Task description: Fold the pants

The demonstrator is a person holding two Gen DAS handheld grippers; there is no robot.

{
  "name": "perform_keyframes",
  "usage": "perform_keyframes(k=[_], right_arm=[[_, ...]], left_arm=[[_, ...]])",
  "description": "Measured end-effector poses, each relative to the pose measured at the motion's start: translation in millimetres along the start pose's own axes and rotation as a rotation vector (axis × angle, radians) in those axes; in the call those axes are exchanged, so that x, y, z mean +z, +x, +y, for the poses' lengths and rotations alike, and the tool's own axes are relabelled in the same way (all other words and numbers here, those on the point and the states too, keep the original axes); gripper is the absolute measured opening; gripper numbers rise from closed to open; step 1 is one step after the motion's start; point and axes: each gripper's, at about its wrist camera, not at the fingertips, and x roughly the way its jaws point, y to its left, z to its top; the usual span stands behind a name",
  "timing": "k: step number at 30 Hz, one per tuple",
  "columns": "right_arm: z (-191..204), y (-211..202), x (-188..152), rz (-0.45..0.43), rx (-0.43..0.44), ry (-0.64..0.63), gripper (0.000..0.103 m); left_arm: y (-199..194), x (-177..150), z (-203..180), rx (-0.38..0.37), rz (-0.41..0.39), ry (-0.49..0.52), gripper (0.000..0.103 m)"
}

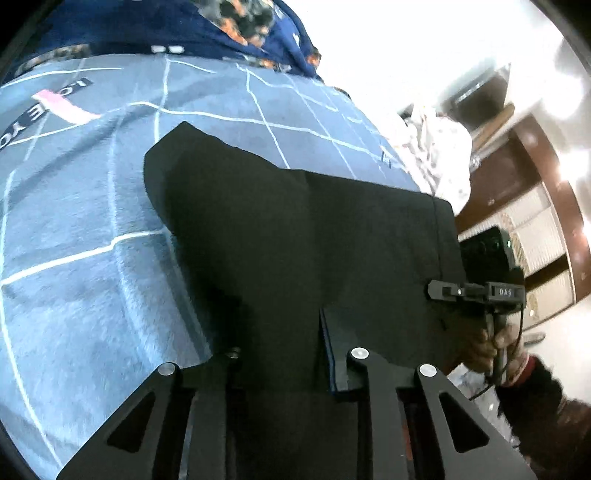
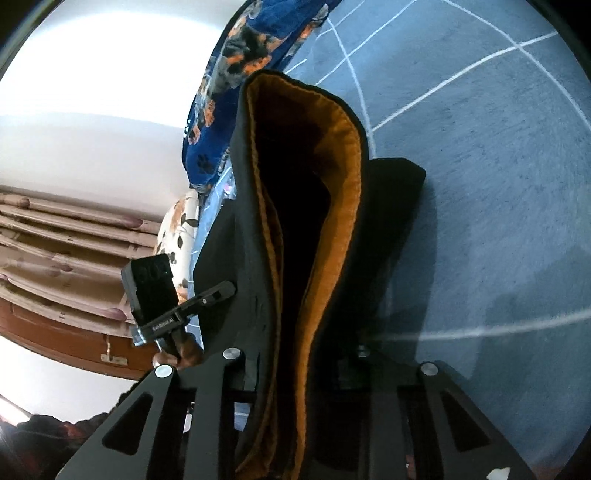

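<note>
The pants (image 2: 388, 236) were black with an orange lining. The blanket (image 1: 92, 229) was grey-blue, crossed by white lines.

Pants (image 1: 295, 236) spread on the bed cover (image 1: 74, 258), reaching its right edge. Patterned blanket (image 1: 258, 29) bunched along the far edge, behind the pants. Pillow (image 1: 439, 155) beyond the far right corner.

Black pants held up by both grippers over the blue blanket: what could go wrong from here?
1. The left gripper pinches only a narrow edge of the black pants; the cloth may slip out.
2. In the right gripper, the waistband gapes, showing its orange lining; layers may fold unevenly.
3. The hanging leg may drag and bunch on the blue blanket.
</note>
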Motion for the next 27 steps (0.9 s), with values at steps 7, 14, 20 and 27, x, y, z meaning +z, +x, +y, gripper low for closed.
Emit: perform_keyframes(k=[7,14,20,27], right_arm=[[28,6,-8,-0.039,0.095,0.005,0.023],[62,28,-5,-0.046,0.162,-0.017,0.023],[92,54,2,-0.037,0.193,-0.030,0.023],[124,84,9,-0.020,0.209,-0.055,0.023]], left_arm=[[-37,0,-3,0.050,-0.067,0.008,0.022],[-86,-1,-10,0.187,-0.163,0.072,0.022],[-118,-5,-4,0.289,-0.222,0.101,0.022],[-152,-5,17,0.358,-0.266,0.106,0.022]])
